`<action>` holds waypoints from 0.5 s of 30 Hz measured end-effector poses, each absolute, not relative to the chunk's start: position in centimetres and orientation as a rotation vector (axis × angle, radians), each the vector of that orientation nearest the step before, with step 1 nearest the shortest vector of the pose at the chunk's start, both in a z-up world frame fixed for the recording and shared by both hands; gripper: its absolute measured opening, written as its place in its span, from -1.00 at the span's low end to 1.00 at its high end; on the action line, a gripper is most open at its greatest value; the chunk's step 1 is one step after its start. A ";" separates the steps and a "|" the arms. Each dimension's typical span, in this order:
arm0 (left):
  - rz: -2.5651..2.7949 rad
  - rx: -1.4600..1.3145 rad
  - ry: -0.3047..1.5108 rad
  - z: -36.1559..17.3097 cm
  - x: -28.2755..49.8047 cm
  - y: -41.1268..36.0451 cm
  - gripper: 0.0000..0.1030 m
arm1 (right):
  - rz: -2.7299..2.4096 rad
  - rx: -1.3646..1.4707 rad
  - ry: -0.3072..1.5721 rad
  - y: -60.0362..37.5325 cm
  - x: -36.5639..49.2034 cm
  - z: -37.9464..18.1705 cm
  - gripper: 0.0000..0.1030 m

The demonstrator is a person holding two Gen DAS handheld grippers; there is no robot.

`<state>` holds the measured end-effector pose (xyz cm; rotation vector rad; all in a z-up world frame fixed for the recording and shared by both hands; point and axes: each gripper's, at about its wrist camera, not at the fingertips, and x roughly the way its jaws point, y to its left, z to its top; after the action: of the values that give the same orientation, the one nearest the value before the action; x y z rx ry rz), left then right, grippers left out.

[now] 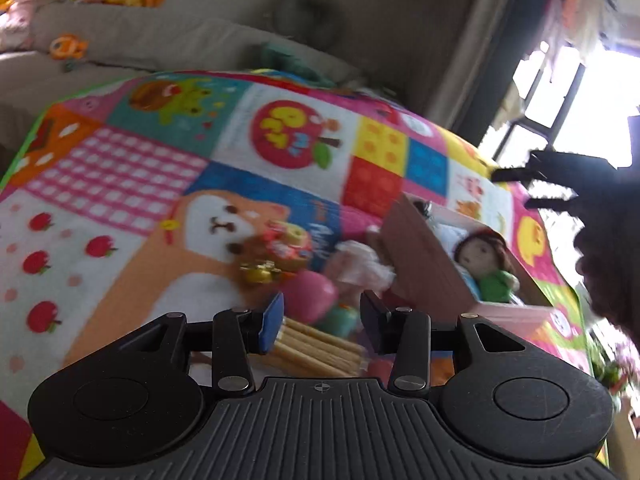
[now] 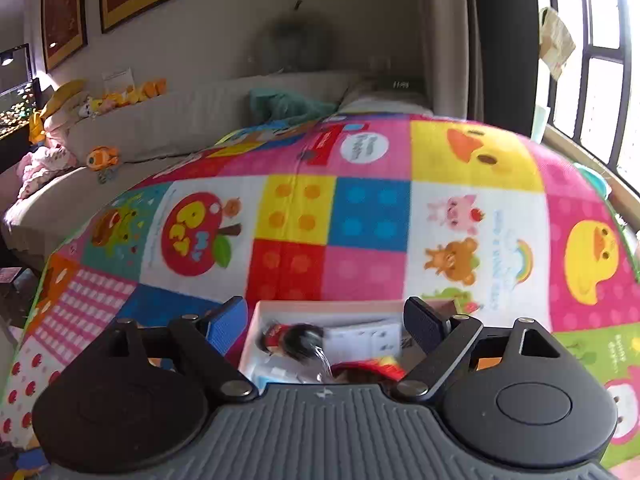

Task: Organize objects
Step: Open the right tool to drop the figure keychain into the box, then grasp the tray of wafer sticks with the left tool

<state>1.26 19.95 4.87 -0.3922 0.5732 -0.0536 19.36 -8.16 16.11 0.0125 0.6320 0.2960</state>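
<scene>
Motion blur smeared the toy pile [image 1: 304,276] at the centre of the left wrist view, so its pieces could not be told apart. The packet of sticks [image 1: 320,346] at six o'clock of the pile lay partly behind the left gripper [image 1: 322,320], its lower end hidden by the housing. Toward three o'clock the right gripper [image 1: 532,188] showed only as a dark silhouette against the window glare. The box [image 1: 432,264] hid the doll [image 1: 486,268] below the chest. In the right wrist view the box [image 2: 320,307] was cut off at six o'clock by the housing, and the blurred toys [image 2: 304,338] inside it could not be identified.
</scene>
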 end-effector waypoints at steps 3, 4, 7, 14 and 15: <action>0.015 -0.462 0.576 3.8 3.4 21.9 -0.11 | 0.355 0.011 0.664 -7.1 17.5 15.1 0.67; 0.024 -0.480 0.577 3.6 4.5 22.3 -0.11 | 0.370 0.001 0.678 -6.5 16.9 14.6 0.67; 0.033 -0.509 0.578 3.3 8.5 23.3 -0.11 | 0.417 -0.028 0.701 -4.8 14.9 13.5 0.67; 0.040 -0.512 0.675 0.8 15.8 22.2 -0.18 | 0.504 -0.154 0.677 -4.3 8.2 11.5 0.67; 0.037 -0.492 0.673 0.8 15.8 21.6 -0.21 | 0.497 -0.166 0.681 -4.9 7.6 11.1 0.67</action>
<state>15.85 21.64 0.79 -0.4923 0.6727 0.0374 7.60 -4.88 11.14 -0.1663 0.6806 0.4968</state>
